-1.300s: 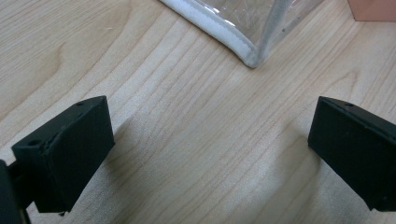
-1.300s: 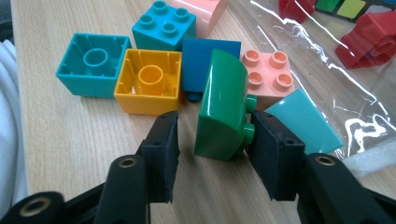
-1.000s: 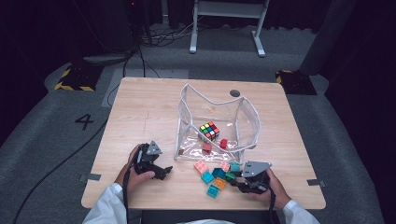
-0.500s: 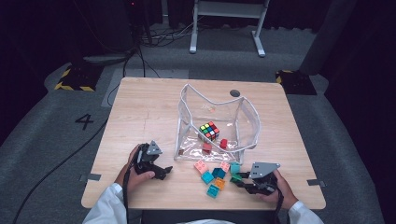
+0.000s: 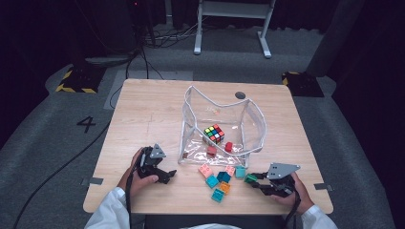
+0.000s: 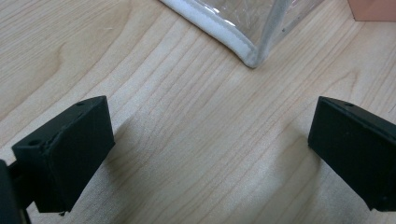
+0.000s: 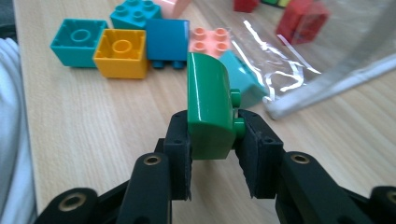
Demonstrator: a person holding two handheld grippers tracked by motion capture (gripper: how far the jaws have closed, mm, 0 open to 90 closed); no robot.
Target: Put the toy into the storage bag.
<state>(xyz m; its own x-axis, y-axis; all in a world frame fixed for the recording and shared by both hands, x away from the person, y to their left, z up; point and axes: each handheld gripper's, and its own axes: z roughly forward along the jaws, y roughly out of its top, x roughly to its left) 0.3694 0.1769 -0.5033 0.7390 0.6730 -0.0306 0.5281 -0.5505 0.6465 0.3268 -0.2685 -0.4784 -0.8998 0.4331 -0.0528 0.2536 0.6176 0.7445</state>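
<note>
A green block [image 7: 211, 107] is clamped between the pads of the right gripper [image 7: 212, 140]. The left gripper [image 6: 210, 144] is held wide, with nothing between its jaws. Five loose blocks are counted beside the clear bag [image 5: 253, 125].

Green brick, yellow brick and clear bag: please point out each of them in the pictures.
green brick [image 7: 210, 109]: right gripper view, its smooth curved top face.
yellow brick [image 7: 122, 53]: right gripper view, its top face beside the stud.
clear bag [image 5: 191, 121]: high view, its left wall.
</note>
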